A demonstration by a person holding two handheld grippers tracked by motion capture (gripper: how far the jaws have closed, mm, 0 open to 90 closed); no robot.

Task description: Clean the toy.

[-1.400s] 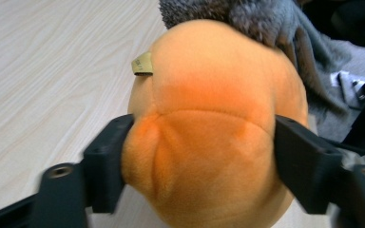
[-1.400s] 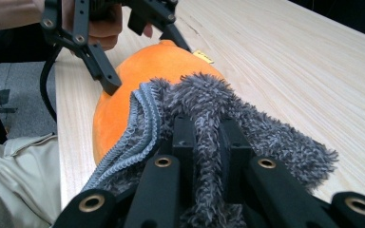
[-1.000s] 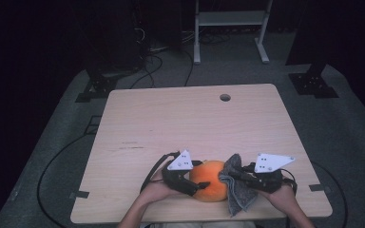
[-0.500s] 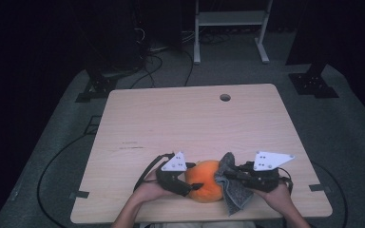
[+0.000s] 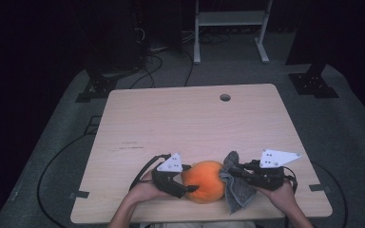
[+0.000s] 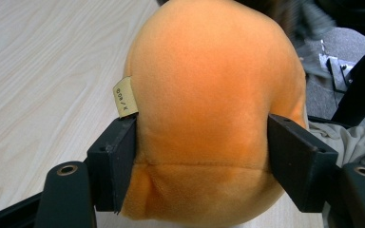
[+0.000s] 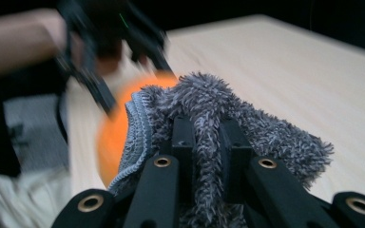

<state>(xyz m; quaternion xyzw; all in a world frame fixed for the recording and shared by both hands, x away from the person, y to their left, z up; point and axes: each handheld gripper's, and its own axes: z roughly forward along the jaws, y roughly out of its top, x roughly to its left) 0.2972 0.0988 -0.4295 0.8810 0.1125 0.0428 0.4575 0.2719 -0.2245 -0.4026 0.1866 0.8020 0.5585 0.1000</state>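
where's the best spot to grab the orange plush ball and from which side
Grip the orange plush ball across its lower sides, from the person's left, as the left gripper does: the soft round body gives under the pads, and the grey cloth covers the opposite side.

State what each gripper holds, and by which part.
Left gripper: orange plush ball, jaws pressing its two sides. Right gripper: grey cloth, pinched by a fold.

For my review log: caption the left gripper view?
Left hand-held gripper clamps an orange plush ball above the table.
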